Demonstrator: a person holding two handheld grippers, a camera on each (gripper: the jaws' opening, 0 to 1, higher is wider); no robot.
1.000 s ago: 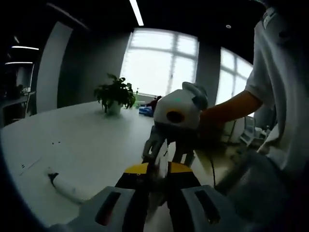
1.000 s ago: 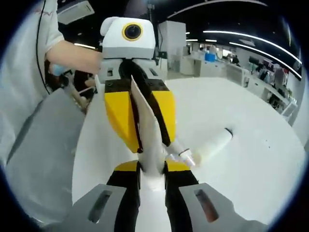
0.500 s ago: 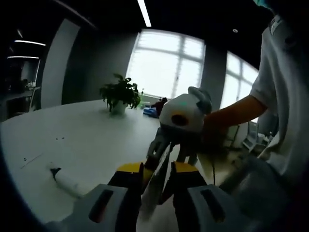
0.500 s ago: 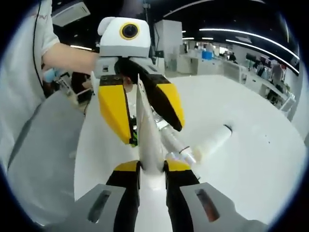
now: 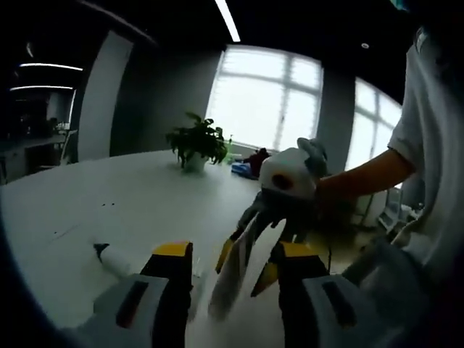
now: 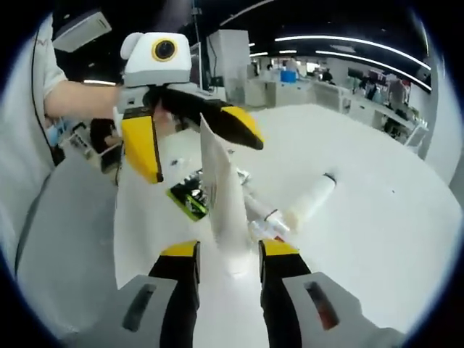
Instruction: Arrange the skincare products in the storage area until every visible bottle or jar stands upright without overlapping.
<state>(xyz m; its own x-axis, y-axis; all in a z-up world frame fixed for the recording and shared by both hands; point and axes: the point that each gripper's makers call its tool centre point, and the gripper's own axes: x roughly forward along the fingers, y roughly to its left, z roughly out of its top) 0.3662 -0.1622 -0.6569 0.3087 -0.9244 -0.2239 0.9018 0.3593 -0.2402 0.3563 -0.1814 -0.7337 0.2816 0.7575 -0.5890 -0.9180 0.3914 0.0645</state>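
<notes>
In the right gripper view we see the right gripper [image 6: 228,264] pinching a white squeeze tube [image 6: 221,199] held crimped end up. At 10 o'clock, the left gripper [image 6: 190,138] has its jaws spread wide, clear of the tube. A second white tube [image 6: 310,203] lies flat on the white table [image 6: 377,210] at 2 o'clock; a green packet [image 6: 187,199] lies behind.

Two grippers are seen: the left gripper [image 6: 190,138] and the right gripper [image 6: 228,254]. One white squeeze tube [image 6: 221,199] is counted between the right jaws. One long white tube with a dark cap [image 6: 310,201] is counted lying on the table [image 6: 377,217]. One small clear-capped bottle [image 6: 264,221] and one green packet [image 6: 187,201] are counted beside it. One potted plant [image 5: 197,143] is counted at the far table edge.
</notes>
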